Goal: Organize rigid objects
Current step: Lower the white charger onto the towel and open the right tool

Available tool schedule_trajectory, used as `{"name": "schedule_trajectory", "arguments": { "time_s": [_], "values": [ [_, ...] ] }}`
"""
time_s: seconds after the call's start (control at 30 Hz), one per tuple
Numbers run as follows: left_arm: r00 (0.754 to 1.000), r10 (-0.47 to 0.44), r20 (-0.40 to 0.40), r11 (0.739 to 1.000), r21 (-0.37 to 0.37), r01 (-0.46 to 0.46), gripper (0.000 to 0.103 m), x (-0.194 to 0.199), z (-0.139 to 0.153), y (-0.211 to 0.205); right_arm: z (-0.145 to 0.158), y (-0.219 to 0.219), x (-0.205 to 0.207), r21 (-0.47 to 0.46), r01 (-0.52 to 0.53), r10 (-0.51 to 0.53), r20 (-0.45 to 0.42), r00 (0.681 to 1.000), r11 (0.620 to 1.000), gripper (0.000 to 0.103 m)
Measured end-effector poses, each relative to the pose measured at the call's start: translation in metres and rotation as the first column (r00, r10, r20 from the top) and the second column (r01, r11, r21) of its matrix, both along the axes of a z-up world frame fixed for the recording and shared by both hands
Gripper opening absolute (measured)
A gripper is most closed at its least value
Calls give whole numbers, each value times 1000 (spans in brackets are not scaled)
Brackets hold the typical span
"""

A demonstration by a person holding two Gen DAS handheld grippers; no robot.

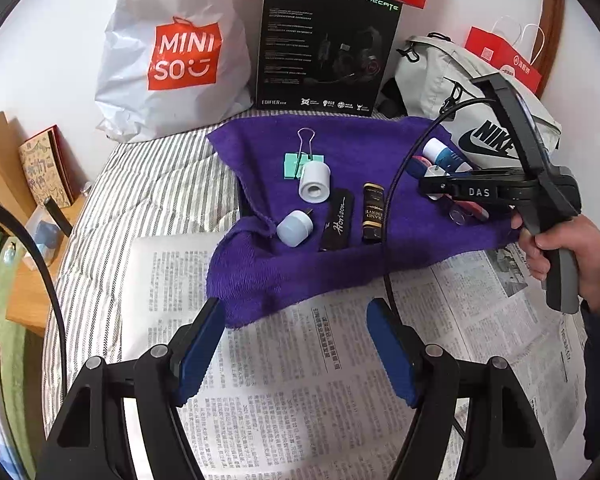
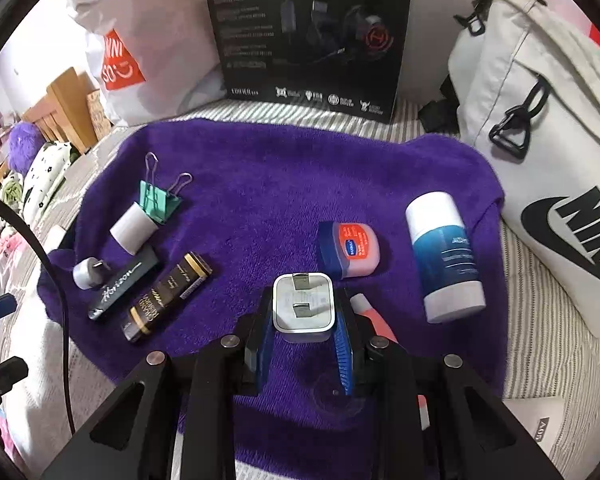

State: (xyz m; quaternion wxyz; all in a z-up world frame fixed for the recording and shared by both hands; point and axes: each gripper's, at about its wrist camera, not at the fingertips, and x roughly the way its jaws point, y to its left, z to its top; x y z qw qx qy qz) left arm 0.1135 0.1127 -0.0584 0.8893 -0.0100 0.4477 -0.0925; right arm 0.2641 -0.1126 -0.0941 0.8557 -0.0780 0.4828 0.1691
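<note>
Gripping a white square plastic wall charger (image 2: 303, 307) between their blue pads, the right tongs (image 2: 304, 340) hang over the near part of the purple towel (image 2: 268, 184) on the striped bed (image 1: 148, 184). The left tongs (image 1: 296, 344) stand released and empty above the newspaper (image 1: 300, 380), near of the towel.

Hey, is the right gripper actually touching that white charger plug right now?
Touching. The right wrist view shows the right gripper with both blue pads pressed against the sides of the white charger plug, above the purple towel.
</note>
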Motion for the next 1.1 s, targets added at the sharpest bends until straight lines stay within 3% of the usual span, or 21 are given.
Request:
{"name": "schedule_trajectory", "arguments": {
  "time_s": [0.6, 0.77, 1.1],
  "values": [
    [1000, -15, -22, 1000, -23, 15, 72, -10, -1, 3, -9, 7, 1, -44, -7, 7, 7, 1000, 999, 28],
    [1000, -6, -26, 1000, -21, 5, 72, -15, 0, 7, -9, 7, -2, -41, -11, 11, -7, 1000, 999, 47],
    [999, 37, -32, 999, -32, -38, 78, -24, 9, 12, 16, 1, -23, -22, -4, 5, 31, 999, 1000, 58]
  ]
}}
